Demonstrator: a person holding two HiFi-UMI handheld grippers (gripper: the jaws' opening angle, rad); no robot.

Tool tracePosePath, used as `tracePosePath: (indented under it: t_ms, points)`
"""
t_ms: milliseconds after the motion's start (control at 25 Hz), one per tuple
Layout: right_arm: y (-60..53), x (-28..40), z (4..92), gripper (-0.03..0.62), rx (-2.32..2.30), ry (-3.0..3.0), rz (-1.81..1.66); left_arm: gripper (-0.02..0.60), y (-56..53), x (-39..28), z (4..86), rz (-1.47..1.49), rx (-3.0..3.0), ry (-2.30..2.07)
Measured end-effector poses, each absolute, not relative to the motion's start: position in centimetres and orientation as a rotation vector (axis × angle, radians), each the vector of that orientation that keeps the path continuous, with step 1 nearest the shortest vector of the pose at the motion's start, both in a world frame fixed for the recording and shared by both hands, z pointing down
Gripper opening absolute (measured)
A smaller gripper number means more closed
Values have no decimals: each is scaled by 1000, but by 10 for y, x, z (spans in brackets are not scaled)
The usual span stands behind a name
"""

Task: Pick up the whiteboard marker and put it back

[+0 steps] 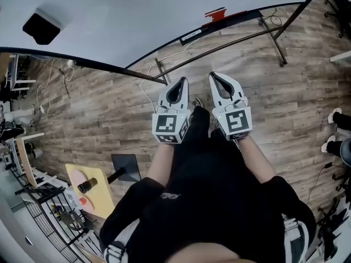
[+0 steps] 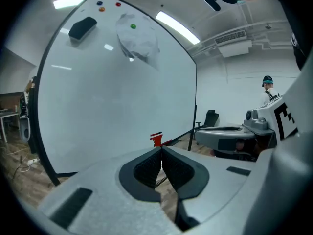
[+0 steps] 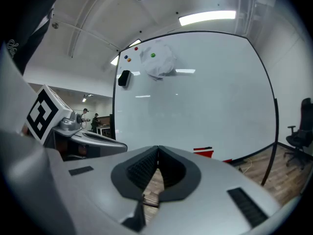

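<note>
A large whiteboard [image 1: 137, 21] stands in front of me on a dark frame. A small red object [image 1: 215, 13] sits at its lower edge, also visible in the left gripper view [image 2: 155, 139] and the right gripper view [image 3: 203, 152]; whether it is the marker I cannot tell. My left gripper [image 1: 181, 82] and right gripper [image 1: 214, 76] are side by side in front of my body, well short of the board. Both are shut with nothing between the pads [image 2: 149, 168] [image 3: 146, 165]. A black eraser [image 2: 82, 27] clings to the board's upper part.
The board's stand legs [image 1: 274, 37] and a white cable [image 1: 147, 89] lie on the wood floor ahead. A yellow-topped stand [image 1: 90, 188] and a wire rack [image 1: 49, 207] are at my lower left. Another person's shoes [image 1: 334, 116] are at the right. An office chair [image 3: 298, 131] stands beyond the board.
</note>
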State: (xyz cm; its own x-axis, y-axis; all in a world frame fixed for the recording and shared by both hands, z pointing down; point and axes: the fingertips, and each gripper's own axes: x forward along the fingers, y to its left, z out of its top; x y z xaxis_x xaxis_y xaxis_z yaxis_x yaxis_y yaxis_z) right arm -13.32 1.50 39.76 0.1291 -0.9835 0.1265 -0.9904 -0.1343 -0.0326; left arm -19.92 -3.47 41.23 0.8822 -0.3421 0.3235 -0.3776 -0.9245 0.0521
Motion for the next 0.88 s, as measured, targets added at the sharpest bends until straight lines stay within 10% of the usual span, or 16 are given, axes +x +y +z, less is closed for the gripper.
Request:
tracePosePath:
  t_ms: [880]
  points:
    - [-103, -72, 444, 3, 2370, -1789, 496, 8, -154, -93, 467, 939, 3083, -73]
